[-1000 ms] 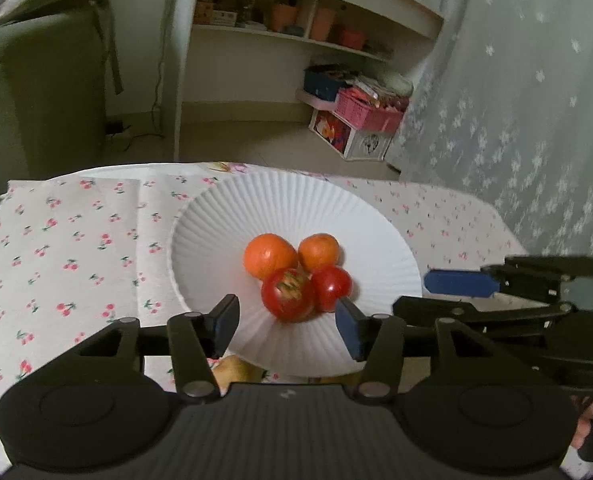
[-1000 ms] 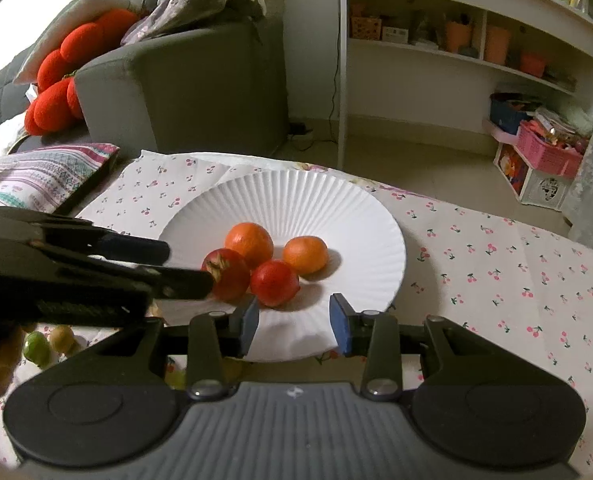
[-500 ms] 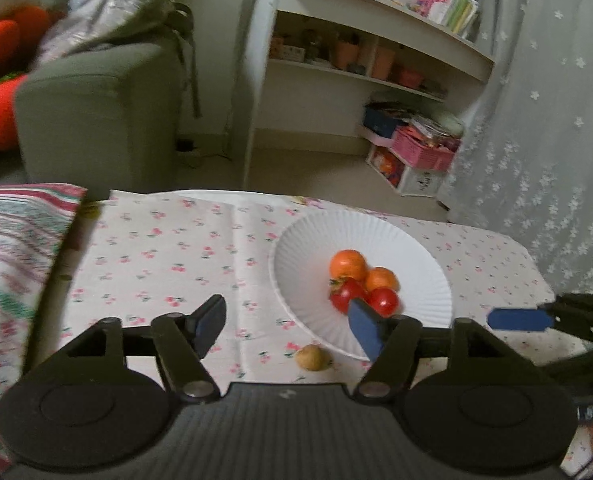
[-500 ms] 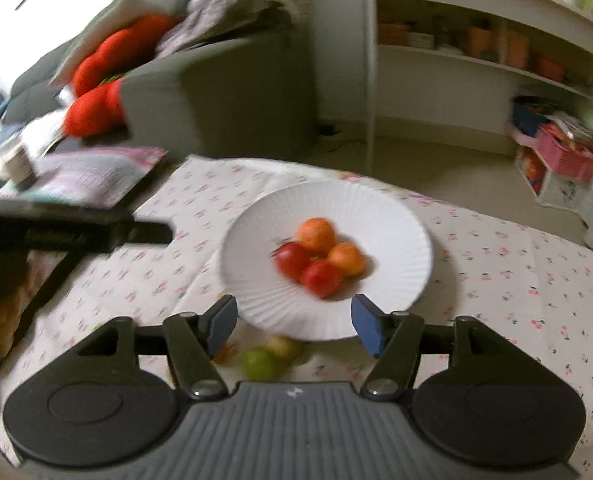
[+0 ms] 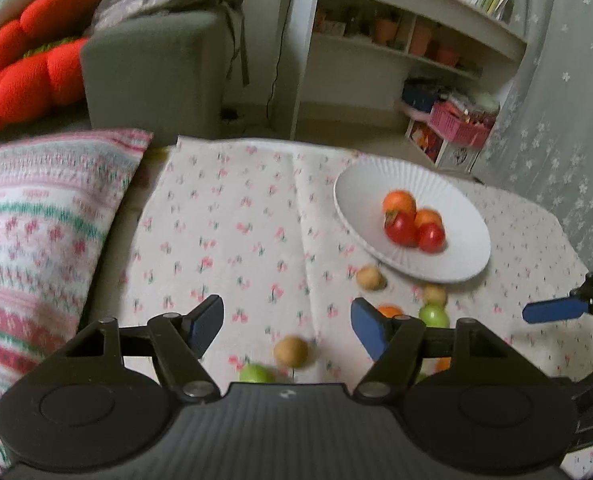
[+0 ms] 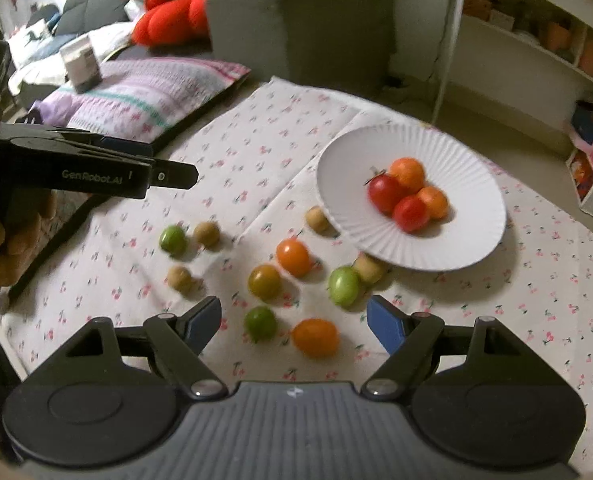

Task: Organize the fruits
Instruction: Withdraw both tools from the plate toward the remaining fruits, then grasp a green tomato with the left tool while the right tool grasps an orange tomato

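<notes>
Bench (image 6: 536, 280) is covered by a white cloth with a small cherry print, creased down the middle. White ribbed plate (image 6: 468, 184) sits toward the far right of it, holding four fruits in a tight cluster: two red (image 6: 384, 192), two orange (image 6: 408, 172), all touching.

Loose fruits on the cloth, near side of the plate: three green (image 6: 342, 285), three orange (image 6: 294, 256), one mixed green-orange (image 6: 264, 281), several small tan ones (image 6: 207, 233). One tan fruit sits right at the plate's near-left rim, another is partly under its near edge, beside a green one.

Left hand-held gripper (image 5: 284, 326): jaws spread, nothing between the pads, hanging over the cloth left of the plate. Right hand-held gripper (image 6: 294, 318): jaws have just been opening, now spread wide, nothing gripped, above the loose fruits.

Room: patterned pink/teal cushion (image 5: 36, 240) at the bench's left edge, grey sofa (image 5: 152, 68) behind it with a red cushion (image 5: 28, 76), white shelf unit (image 5: 396, 40) at the back, pink basket (image 5: 460, 124) on the floor, sheer flower-dotted curtain (image 5: 568, 100) on the right. Both views slightly motion-blurred.
</notes>
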Demonstrator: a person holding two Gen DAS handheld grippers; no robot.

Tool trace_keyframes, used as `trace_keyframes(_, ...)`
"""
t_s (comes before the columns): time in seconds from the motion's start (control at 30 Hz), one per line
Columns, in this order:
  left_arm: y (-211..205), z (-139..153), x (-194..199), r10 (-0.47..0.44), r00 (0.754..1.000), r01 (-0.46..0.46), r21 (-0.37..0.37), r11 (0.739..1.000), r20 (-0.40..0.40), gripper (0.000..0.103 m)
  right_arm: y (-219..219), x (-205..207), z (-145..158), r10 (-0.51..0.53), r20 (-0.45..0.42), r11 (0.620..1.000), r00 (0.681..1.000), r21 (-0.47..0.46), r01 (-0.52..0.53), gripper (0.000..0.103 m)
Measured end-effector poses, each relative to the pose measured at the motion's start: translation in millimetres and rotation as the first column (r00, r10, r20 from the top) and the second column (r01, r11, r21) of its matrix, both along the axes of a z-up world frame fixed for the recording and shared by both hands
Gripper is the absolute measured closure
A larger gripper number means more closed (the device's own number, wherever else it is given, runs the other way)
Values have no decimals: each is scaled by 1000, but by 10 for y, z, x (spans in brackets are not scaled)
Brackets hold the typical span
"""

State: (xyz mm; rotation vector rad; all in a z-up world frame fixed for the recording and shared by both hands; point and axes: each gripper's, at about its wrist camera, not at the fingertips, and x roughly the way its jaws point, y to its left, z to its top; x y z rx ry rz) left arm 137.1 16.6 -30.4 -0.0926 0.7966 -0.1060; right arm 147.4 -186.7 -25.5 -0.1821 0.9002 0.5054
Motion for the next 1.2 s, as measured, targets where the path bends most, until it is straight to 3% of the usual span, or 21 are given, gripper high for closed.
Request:
trace_keyframes(0.1,29,-86,-34,-11,999,11,-13,1000,-45,54,14,1,-26,4,-2,1000,1000,-14,-4,25)
trace_keyframes(0.2,72,-192,-43,18,996,-18,-4,1000,-85,47,-30,35,-65,-22,-5,999,1000,-23,22,22)
trace_keyframes(0.43,127,-432,18,66,980,-72,-25,997,-186,47,-132,83,-268,-81,-13,995,997,-55,80,23)
trace_keyframes(0.6,90,-449,13,77,981,-76,10,997,-177,48,-140,92,-343,-89,-11,994,996,-63,88,32)
trace_keyframes(0.73,97,-480,54,84,978,-83,13,996,-189,59,-114,95,-380,-81,-8,995,997,-62,81,39)
trace_keyframes(1.0,107,-581,121,78,967,-90,-37,995,-243,85,-61,129,-482,-55,-5,995,998,-80,54,42)
trace_keyframes(1.13,134,-625,154,87,961,-105,-53,993,-264,103,-49,155,-536,-58,-6,995,998,-79,57,48)
trace_keyframes(1.2,141,-635,160,93,959,-115,-65,991,-267,103,-24,162,-569,-52,-5,995,999,-82,52,51)
